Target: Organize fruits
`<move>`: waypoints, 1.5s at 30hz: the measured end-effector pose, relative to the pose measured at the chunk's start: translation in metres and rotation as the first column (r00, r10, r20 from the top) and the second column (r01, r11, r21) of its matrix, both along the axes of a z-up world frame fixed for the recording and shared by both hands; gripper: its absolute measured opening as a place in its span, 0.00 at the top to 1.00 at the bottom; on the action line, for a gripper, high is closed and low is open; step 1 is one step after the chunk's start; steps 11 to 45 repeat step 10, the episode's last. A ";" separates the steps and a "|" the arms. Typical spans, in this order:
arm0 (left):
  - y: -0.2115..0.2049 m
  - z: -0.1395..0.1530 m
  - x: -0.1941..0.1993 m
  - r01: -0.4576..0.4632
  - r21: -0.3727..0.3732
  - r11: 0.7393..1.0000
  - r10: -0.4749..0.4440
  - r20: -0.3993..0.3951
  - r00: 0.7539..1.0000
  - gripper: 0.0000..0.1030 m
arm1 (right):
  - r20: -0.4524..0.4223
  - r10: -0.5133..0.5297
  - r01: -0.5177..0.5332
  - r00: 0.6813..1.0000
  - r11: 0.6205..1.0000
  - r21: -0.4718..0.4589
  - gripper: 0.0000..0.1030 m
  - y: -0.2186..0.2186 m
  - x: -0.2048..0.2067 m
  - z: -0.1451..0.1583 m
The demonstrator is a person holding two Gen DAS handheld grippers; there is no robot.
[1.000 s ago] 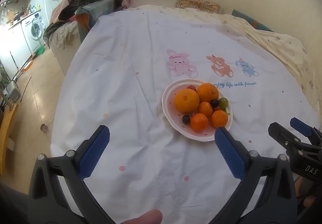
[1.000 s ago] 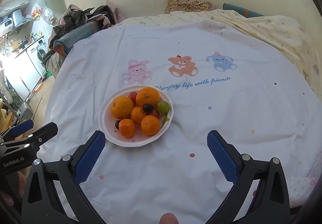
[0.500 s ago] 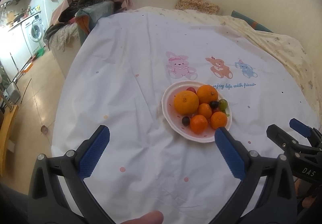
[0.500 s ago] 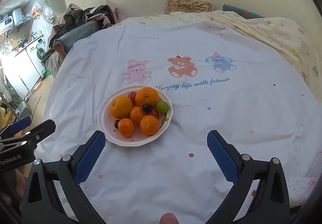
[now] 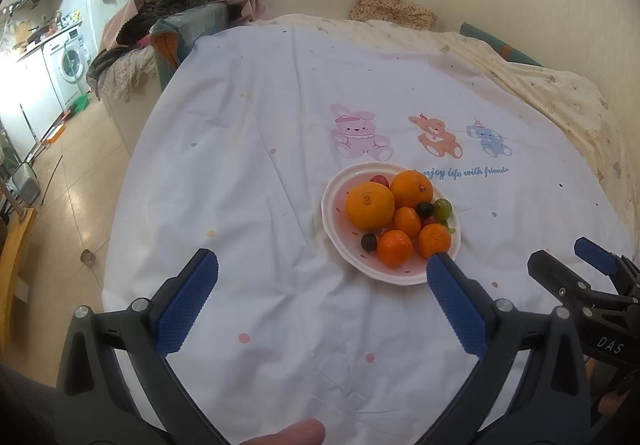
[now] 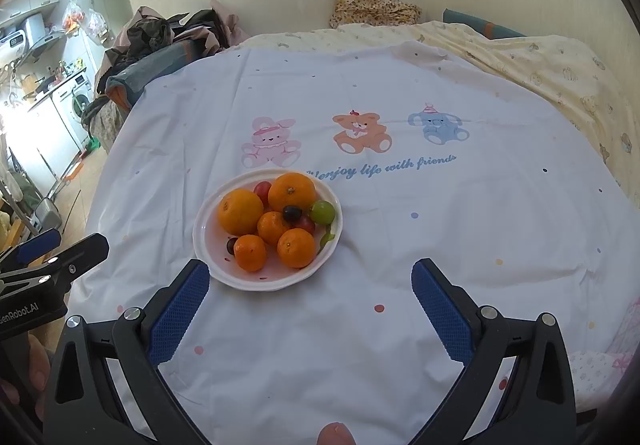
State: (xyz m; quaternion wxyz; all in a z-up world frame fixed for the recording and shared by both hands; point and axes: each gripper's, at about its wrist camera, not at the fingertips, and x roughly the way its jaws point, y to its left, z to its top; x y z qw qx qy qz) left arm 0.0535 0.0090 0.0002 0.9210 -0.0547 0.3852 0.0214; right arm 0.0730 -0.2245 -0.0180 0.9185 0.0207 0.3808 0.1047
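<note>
Both tongs gape wide and empty, our left gripper nearer the fruit plate, which sits ahead-right of it.

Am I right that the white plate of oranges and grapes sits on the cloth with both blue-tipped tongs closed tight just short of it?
Not quite. Both the left tongs and the right tongs stand wide open, gripping nothing, as each wrist view shows. The rest holds: the white plate of oranges and grapes sits on the white printed cloth, just ahead of them.
</note>
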 end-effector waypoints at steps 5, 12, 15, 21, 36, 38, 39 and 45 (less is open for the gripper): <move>0.000 0.000 0.000 0.000 -0.001 1.000 0.000 -0.001 1.000 0.00 | 0.002 0.000 0.000 1.000 1.000 0.000 0.00 0.000 0.000 0.000; -0.001 0.002 0.000 0.005 0.006 1.000 -0.005 0.003 1.000 0.00 | 0.001 0.001 -0.001 1.000 1.000 0.000 0.00 0.000 0.000 0.001; -0.001 0.002 0.000 0.005 0.006 1.000 -0.005 0.003 1.000 0.00 | 0.001 0.001 -0.001 1.000 1.000 0.000 0.00 0.000 0.000 0.001; -0.001 0.002 0.000 0.005 0.006 1.000 -0.005 0.003 1.000 0.00 | 0.001 0.001 -0.001 1.000 1.000 0.000 0.00 0.000 0.000 0.001; -0.001 0.002 0.000 0.005 0.006 1.000 -0.005 0.003 1.000 0.00 | 0.001 0.001 -0.001 1.000 1.000 0.000 0.00 0.000 0.000 0.001; -0.001 0.002 0.000 0.005 0.006 1.000 -0.005 0.003 1.000 0.00 | 0.001 0.001 -0.001 1.000 1.000 0.000 0.00 0.000 0.000 0.001; -0.001 0.002 0.000 0.005 0.006 1.000 -0.005 0.003 1.000 0.00 | 0.001 0.001 -0.001 1.000 1.000 0.000 0.00 0.000 0.000 0.001; -0.001 0.002 0.000 0.005 0.006 1.000 -0.005 0.003 1.000 0.00 | 0.001 0.001 -0.001 1.000 1.000 0.000 0.00 0.000 0.000 0.001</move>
